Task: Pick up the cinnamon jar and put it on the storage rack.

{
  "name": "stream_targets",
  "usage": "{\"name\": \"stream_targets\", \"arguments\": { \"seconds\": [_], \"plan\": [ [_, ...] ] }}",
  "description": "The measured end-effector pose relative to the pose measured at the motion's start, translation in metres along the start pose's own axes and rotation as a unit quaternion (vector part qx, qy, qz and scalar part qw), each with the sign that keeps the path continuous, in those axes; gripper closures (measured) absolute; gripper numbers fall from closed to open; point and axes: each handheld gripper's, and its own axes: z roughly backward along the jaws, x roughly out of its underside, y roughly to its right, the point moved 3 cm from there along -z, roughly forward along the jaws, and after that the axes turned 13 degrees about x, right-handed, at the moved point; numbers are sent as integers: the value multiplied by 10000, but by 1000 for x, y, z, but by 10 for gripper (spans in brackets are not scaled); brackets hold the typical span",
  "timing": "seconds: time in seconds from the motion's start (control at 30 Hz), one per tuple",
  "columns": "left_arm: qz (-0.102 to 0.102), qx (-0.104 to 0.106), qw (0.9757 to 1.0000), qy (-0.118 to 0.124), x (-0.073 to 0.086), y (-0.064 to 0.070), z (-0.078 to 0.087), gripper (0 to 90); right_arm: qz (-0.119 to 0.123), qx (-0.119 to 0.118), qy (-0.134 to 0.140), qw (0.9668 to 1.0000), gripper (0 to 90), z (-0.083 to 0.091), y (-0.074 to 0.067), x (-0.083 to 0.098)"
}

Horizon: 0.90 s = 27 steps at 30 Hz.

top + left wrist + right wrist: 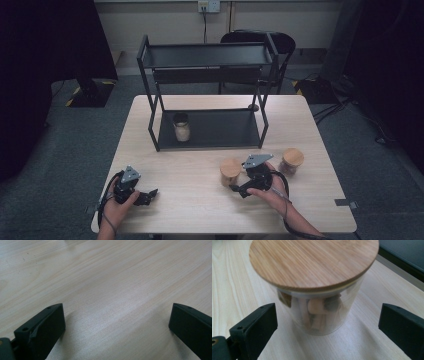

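on table: three jars point(230, 171), one on rack point(210, 129); both grippers' fingers apart.

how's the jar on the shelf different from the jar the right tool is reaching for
The jar on the shelf stands on the rack's lower tray and has a dark top; the jar by the right tool stands on the table with a light bamboo lid. The shelf jar stands alone; the table jar sits between the open jaws of the right tool. Both stand upright.

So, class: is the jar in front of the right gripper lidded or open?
Lidded. In the right gripper view a round bamboo lid sits flat across the top of the glass jar, which stands upright between the open jaws.
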Motion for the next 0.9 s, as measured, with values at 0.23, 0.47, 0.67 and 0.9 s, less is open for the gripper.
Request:
{"name": "stream_targets", "arguments": {
  "seconds": [0.23,0.47,0.67,0.9],
  "plan": [
    [1,1,10000,1,0,0,0,2,-114,-3,108,9999,7,-4,1,-4],
    [1,0,10000,2,0,0,0,2,-81,-42,164,9998,26,-7,-3,-6],
    [1,0,10000,0,0,0,0,2,-17,-76,191,9998,55,-11,-6,-8],
    [0,0,10000,0,0,0,0,2,-3,-103,200,9997,106,-14,-9,-8]
  ]
}}
